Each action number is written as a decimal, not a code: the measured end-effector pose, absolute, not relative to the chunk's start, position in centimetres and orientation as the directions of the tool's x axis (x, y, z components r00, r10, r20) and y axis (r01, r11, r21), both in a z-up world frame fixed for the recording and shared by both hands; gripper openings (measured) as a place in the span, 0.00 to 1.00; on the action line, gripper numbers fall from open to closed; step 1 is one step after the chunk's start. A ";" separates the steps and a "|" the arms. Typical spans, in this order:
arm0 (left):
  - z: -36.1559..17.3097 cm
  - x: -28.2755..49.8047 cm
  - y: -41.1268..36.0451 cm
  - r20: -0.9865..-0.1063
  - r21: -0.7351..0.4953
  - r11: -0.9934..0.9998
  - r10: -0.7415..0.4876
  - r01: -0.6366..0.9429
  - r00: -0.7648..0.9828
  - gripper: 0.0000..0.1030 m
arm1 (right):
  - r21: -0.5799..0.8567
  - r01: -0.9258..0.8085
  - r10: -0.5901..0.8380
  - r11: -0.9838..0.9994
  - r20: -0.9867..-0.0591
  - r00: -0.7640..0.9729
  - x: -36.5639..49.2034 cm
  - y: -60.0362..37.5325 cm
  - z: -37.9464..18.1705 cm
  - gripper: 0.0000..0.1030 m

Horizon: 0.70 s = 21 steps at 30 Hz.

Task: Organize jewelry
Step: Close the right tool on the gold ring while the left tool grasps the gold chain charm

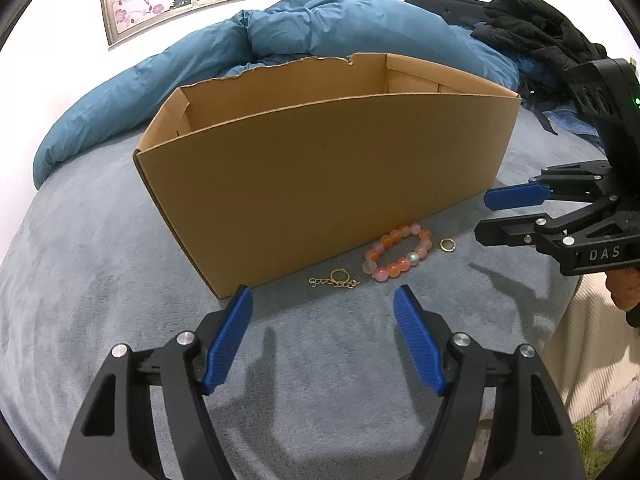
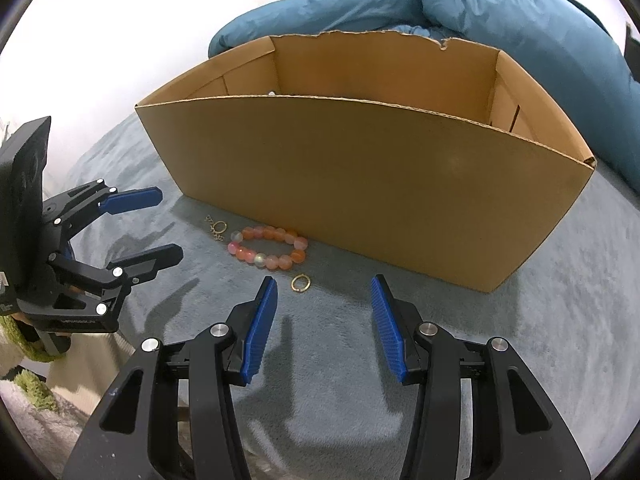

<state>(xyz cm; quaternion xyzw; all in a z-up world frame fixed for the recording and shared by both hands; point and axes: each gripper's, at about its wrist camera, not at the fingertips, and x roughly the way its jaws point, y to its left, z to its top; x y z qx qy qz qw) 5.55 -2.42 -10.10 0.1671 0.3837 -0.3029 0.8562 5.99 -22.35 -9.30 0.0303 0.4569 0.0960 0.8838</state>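
Left wrist alone shows black clothing (image 1: 536,28); right wrist, none.

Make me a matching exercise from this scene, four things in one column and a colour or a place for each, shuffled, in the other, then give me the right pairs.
Column one:
1. beaded bracelet
2. plain gold ring
3. cardboard box
4. duvet

Column two:
A. blue, bunched up behind the box
B. pink and orange, lying on the grey bedcover by the box's front wall
C. brown, open at the top, far rim torn
D. alone, on the bracelet's side toward the right gripper

Pairs: 1-B, 2-D, 3-C, 4-A
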 end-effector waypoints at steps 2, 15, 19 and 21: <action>-10.1 5.5 -2.4 -0.758 0.052 0.760 -0.392 0.648 0.521 0.69 | 0.136 -0.148 0.196 0.980 -0.801 0.565 6.0 -22.2 -9.4 0.44; -10.4 5.4 -2.5 -0.755 0.072 0.754 -0.387 0.653 0.530 0.69 | 0.113 -0.254 0.237 0.961 -0.807 0.541 7.2 -20.5 -10.8 0.28; -10.7 5.5 -2.5 -0.754 0.074 0.744 -0.394 0.664 0.526 0.64 | 0.097 -0.272 0.231 0.957 -0.821 0.522 7.7 -20.2 -11.7 0.21; -10.8 5.6 -2.5 -0.756 0.074 0.739 -0.396 0.670 0.521 0.62 | 0.099 -0.270 0.232 0.958 -0.821 0.521 7.9 -20.2 -12.0 0.20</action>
